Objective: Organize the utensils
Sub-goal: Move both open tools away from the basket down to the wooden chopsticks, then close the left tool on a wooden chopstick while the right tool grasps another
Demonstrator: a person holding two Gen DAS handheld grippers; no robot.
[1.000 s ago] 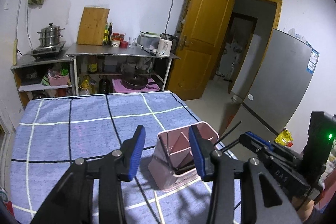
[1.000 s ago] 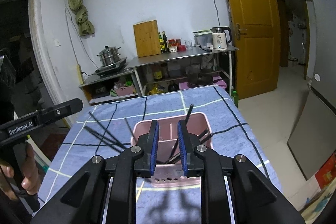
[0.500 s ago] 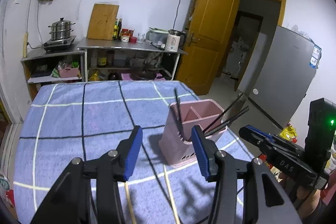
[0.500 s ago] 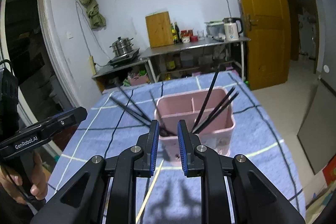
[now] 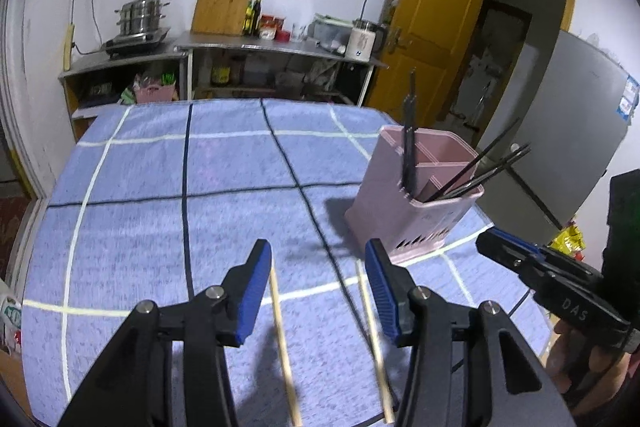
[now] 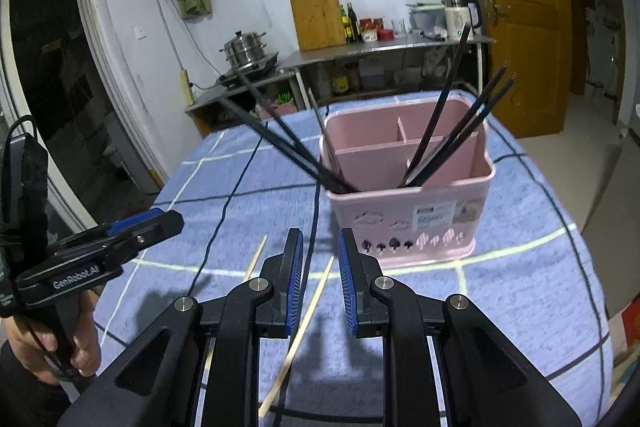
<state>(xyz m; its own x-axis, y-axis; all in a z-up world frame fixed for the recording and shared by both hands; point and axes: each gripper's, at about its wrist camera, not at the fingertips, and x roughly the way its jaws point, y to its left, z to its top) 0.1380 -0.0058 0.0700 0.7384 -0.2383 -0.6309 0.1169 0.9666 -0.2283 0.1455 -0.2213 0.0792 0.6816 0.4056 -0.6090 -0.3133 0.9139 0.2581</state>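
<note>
Pink divided holder (image 6: 408, 211) stood upright, black chopsticks (image 6: 452, 131) leaning inside; two pale wooden chopsticks (image 5: 282, 343) lay flat on the blue checked cloth (image 5: 160, 187) nearby.

Pink utensil caddy (image 6: 404, 211) with small dark and white printed motifs low on its front. Black chopsticks (image 6: 452, 131) inside. Pale wooden chopsticks (image 5: 282, 343) on a blue tablecloth (image 5: 224, 187), black-and-white grid lines. Gripper pads (image 6: 294, 283) blue, black frames.

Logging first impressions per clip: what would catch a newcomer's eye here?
The pink utensil holder on the blue checked cloth, black chopsticks fanning out of it. Nearer, two pale wooden chopsticks lie loose on the cloth, under the empty left claw and right claw.
</note>
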